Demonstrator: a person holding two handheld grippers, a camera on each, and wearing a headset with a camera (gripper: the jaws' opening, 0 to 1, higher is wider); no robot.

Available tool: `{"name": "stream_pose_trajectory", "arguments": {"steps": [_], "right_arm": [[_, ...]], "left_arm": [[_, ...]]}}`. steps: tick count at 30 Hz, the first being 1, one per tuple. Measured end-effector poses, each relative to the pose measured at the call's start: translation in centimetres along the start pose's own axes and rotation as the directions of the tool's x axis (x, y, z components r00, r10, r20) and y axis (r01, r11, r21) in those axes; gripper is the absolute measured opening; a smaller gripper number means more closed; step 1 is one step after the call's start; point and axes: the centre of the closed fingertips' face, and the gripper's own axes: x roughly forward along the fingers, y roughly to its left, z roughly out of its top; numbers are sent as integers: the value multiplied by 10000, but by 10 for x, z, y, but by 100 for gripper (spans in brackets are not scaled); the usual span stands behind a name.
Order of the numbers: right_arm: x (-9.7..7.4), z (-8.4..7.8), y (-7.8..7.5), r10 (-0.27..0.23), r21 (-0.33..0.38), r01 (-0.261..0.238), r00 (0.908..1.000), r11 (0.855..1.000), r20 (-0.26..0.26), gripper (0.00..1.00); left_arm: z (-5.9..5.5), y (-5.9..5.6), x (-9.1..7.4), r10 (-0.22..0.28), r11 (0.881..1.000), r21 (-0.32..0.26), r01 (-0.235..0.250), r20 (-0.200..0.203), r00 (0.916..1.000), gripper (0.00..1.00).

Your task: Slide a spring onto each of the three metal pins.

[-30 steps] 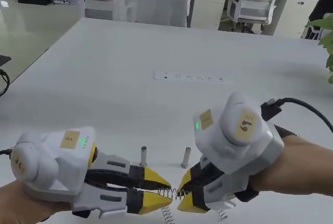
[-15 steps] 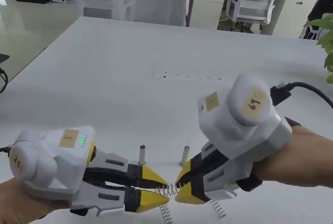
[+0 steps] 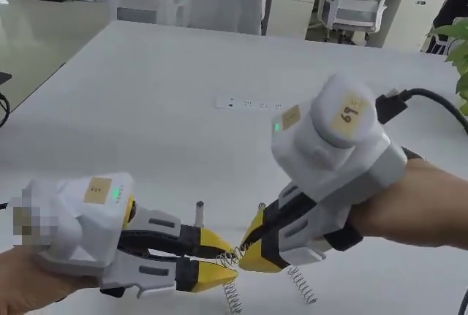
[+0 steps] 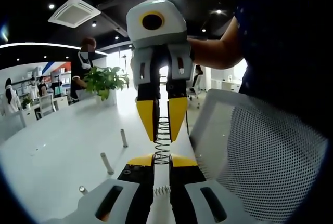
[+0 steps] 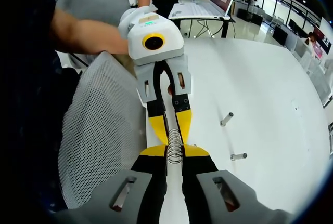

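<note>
From the head we look forward and down over the white tabletop (image 3: 183,132), close above the left tool (image 3: 235,263) and right tool (image 3: 243,254). Each tool's camera faces the other along its jaws, very near; all three views share the spring (image 3: 229,256) between them.

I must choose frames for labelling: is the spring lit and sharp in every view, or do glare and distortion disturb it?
Head view: even light, spring small but sharp. Left gripper view: fisheye bending, overexposed background behind it, coils readable. Right gripper view: same bending, coils sharp, table bright.
</note>
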Motion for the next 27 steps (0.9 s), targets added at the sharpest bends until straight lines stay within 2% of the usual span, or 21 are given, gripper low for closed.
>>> {"name": "stream_pose_trajectory", "arguments": {"steps": [7,27], "right_arm": [[-1,7,-1,-44,-203,39,9998,9998,-215,6],[2,11,0,-120,-841,30,9942,9964,-1065,6]], "left_arm": [[0,1,1,-20,10000,2,20,12,10000,3],[-5,3,7,-105,9998,188,108,-184,9998,3]]}}
